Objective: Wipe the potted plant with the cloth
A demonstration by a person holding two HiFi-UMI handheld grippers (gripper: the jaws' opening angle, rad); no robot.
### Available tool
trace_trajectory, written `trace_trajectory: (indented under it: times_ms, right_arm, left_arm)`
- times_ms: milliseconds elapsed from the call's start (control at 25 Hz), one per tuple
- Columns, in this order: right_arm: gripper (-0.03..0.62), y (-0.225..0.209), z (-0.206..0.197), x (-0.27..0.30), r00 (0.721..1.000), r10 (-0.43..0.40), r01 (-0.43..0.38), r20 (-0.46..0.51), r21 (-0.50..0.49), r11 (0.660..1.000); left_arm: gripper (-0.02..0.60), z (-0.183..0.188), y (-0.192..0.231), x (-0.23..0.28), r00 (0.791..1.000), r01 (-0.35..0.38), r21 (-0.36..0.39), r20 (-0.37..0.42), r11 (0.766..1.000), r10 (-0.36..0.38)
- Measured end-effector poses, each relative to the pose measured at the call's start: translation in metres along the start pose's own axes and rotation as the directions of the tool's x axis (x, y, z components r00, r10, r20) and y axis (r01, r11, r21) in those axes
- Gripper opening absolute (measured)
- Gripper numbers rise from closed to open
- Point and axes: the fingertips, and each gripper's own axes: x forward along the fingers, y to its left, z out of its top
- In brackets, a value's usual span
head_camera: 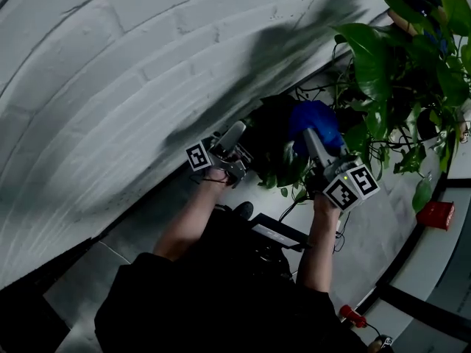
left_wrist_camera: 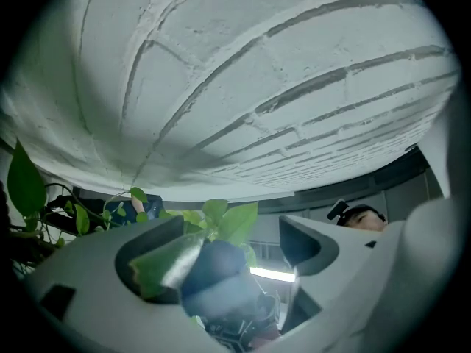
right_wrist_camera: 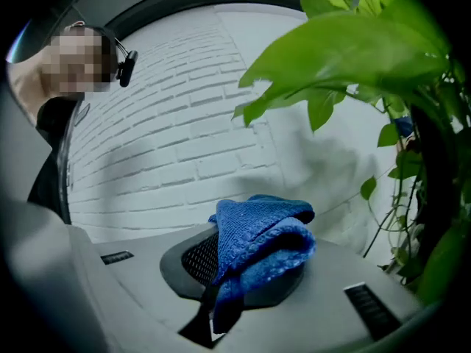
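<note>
The potted plant [head_camera: 401, 72], with broad green leaves and trailing vines, stands at the upper right by the wall. My right gripper [head_camera: 313, 134] is shut on a folded blue cloth [head_camera: 315, 118], which it holds against the plant's lower leaves. In the right gripper view the cloth [right_wrist_camera: 257, 245] bulges out of the jaws, with leaves [right_wrist_camera: 346, 50] above it. My left gripper [head_camera: 237, 132] sits left of the cloth, tilted upward. In its own view the left gripper [left_wrist_camera: 232, 230] is open, and a green leaf [left_wrist_camera: 158, 263] lies against the left jaw's pad, with a blurred dark blue shape behind it.
A white brick wall [head_camera: 110, 87] fills the left and top. A red box [head_camera: 436, 215] sits at the right, and a red-handled tool [head_camera: 352, 315] lies at the lower right. A black device with cables [head_camera: 276, 234] lies between my arms. Vines [right_wrist_camera: 412, 197] hang at the right.
</note>
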Motion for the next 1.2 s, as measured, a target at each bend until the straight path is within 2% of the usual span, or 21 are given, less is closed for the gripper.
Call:
trace_trajectory:
  times_ms: [80,160,440,640,840,920,1200]
  right_arm:
    - [0.060,-0.013,0.003,-0.008,0.999,-0.045,0.045,-0.007,-0.003,0.999]
    - [0.059,-0.018,-0.002,-0.006,0.998,-0.049,0.049,-0.030,0.002,0.999]
    - [0.060,0.004,-0.056,0.040,0.982,0.080,-0.077,-0.169,0.025,0.997]
    - [0.060,0.025,-0.088,0.069,0.951,0.168,-0.161,-0.260,0.048,0.986]
    - [0.060,0.051,-0.098,0.077,0.927,0.242,-0.234,-0.286,0.061,0.970]
    - [0.060,0.065,-0.104,0.079,0.910,0.276,-0.275,-0.308,0.050,0.960]
    - [0.058,0.101,-0.124,0.071,0.849,0.382,-0.388,-0.366,0.060,0.920]
  left_arm:
    - [0.405,-0.001,0.000,-0.001,1.000,-0.005,-0.002,0.001,1.000,0.005]
    - [0.407,0.000,0.001,-0.001,1.000,-0.011,-0.001,-0.001,1.000,0.011]
    - [0.410,-0.004,0.002,-0.001,0.999,-0.044,0.014,-0.011,0.999,0.044]
    - [0.413,-0.008,-0.001,0.004,0.997,-0.068,0.054,-0.042,0.996,0.070]
    - [0.442,-0.009,-0.009,0.005,0.997,-0.062,0.083,-0.051,0.995,0.066]
    - [0.474,-0.010,-0.011,0.005,0.997,-0.053,0.090,-0.056,0.995,0.058]
    - [0.480,-0.010,-0.012,0.005,0.996,-0.046,0.101,-0.072,0.994,0.053]
